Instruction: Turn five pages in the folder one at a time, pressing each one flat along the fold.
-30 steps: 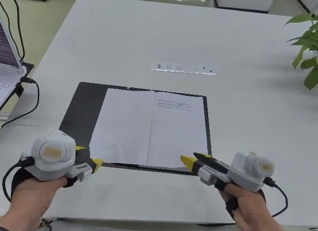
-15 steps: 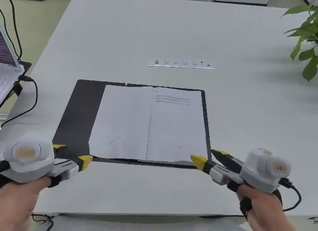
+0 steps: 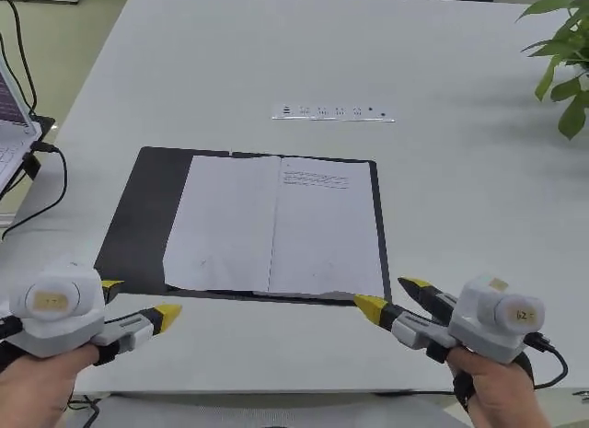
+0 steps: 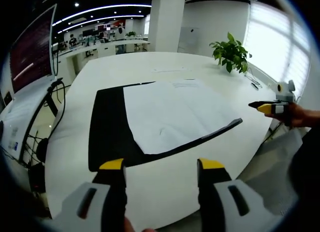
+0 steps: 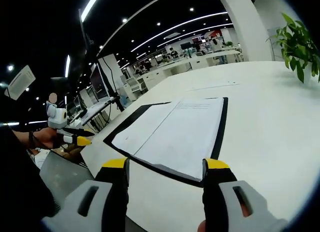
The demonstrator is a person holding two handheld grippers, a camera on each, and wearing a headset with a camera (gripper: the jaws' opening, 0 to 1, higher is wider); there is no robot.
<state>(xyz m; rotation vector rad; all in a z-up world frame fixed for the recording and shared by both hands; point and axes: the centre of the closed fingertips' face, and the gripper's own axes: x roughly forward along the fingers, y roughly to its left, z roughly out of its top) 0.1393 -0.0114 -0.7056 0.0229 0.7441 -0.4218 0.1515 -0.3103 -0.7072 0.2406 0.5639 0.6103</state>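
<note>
Backed off a little since one second ago: yellow tips then at the near edge of the folder (image 3: 138,216), now over bare table (image 3: 276,51) just short of it.

Left gripper (image 3: 140,299): jaws apart, nothing between them. Just ahead of its tips, the black left cover of the folder, near but not touching; in the left gripper view, a strip of white table between jaws and cover.

Right gripper (image 3: 390,294): jaws also apart, nothing gripped. Tips just beside the near right corner of the folder, with a little table in between in the right gripper view.

Ahead of both claws, lying open and flat: a blank left page (image 3: 225,221) and a right page (image 3: 322,230) with a few printed lines at its far end, the fold running away between the two grippers.

Well beyond the folder, straight ahead, a white socket strip (image 3: 331,112). Far off to the right of the right gripper, a green plant (image 3: 561,51). Off to the left of the left gripper, a laptop (image 3: 9,115) and a black cable (image 3: 57,184) at the table edge.
</note>
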